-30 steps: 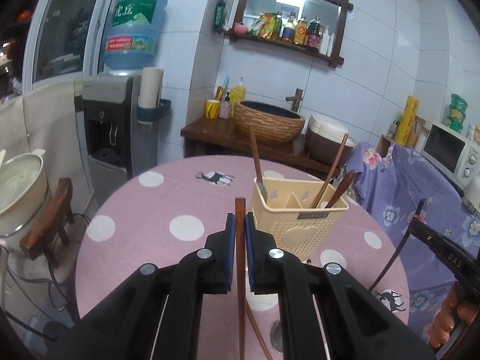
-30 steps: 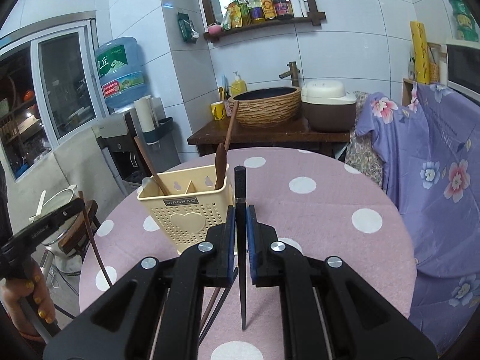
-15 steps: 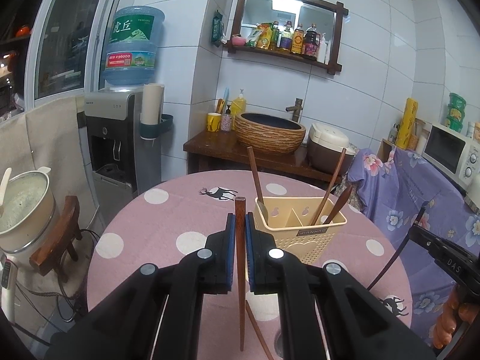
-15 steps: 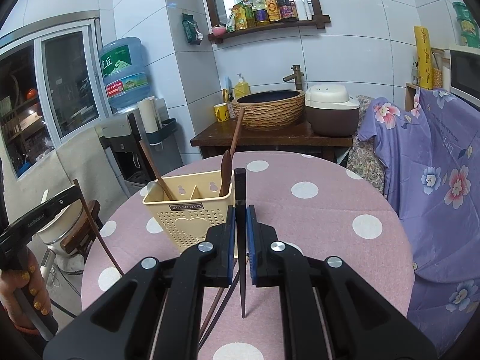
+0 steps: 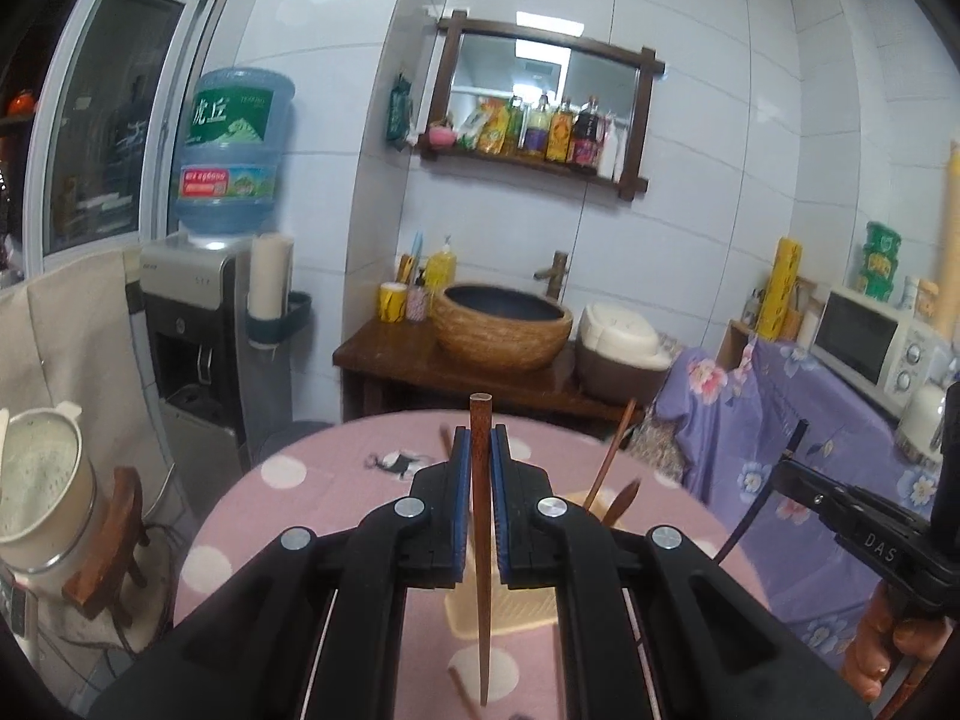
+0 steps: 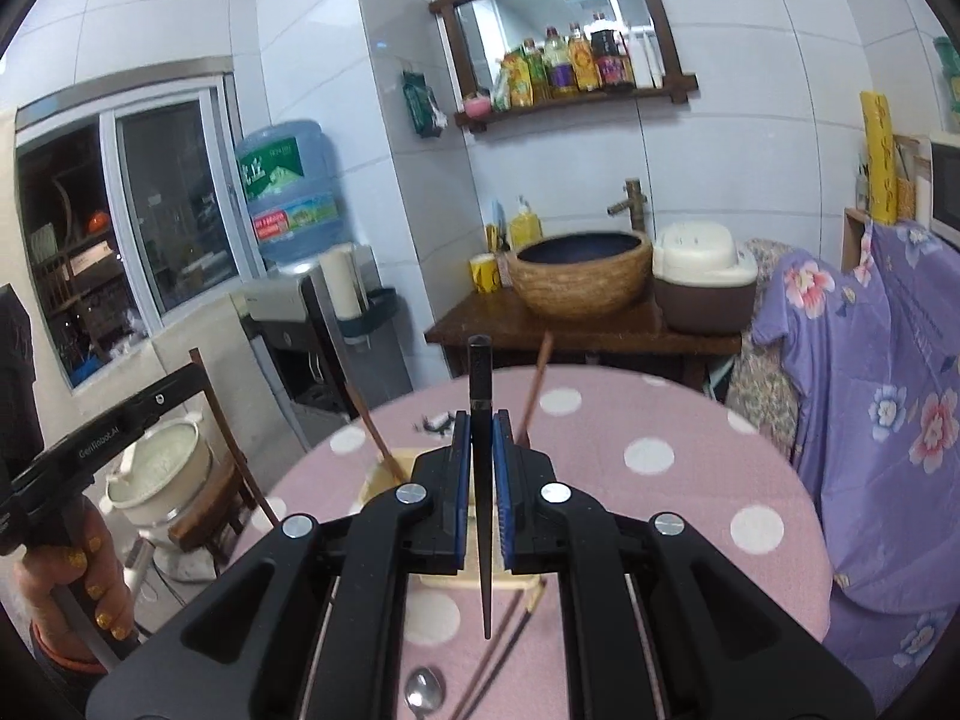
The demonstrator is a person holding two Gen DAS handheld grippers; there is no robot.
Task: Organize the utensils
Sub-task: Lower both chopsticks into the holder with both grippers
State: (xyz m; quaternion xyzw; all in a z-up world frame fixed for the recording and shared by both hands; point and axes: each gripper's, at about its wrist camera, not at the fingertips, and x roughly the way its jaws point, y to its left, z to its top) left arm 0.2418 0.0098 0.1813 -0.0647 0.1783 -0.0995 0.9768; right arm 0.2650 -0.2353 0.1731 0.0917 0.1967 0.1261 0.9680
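Left wrist view
- left gripper (image 5: pixel 479 498): blue pads pinching a brown wooden chopstick (image 5: pixel 480 570)
- chopstick axis: upright between the pads, blunt end up above the fingertips, tapered tip down over the pink polka-dot table (image 5: pixel 300 510)
- utensil holder (image 5: pixel 510 606): cream plastic, mostly hidden behind the fingers; wooden handles (image 5: pixel 609 468) lean out of it up and to the right
- only seen here: right gripper (image 5: pixel 798 474) side-on at the right edge with its thin dark stick hanging down

Right wrist view
- right gripper (image 6: pixel 480 486): pads pressed onto a black chopstick (image 6: pixel 482 480)
- chopstick axis: vertical, square end up, point down over the table (image 6: pixel 660 456)
- utensil holder (image 6: pixel 384 480): just past the fingers, largely covered; which compartment sits under the tip, can't tell
- only seen here: metal spoon (image 6: pixel 423 690) and two loose chopsticks (image 6: pixel 504 648) lying on the table near the bottom edge; left gripper (image 6: pixel 174 390) at left, brown chopstick slanting down from it
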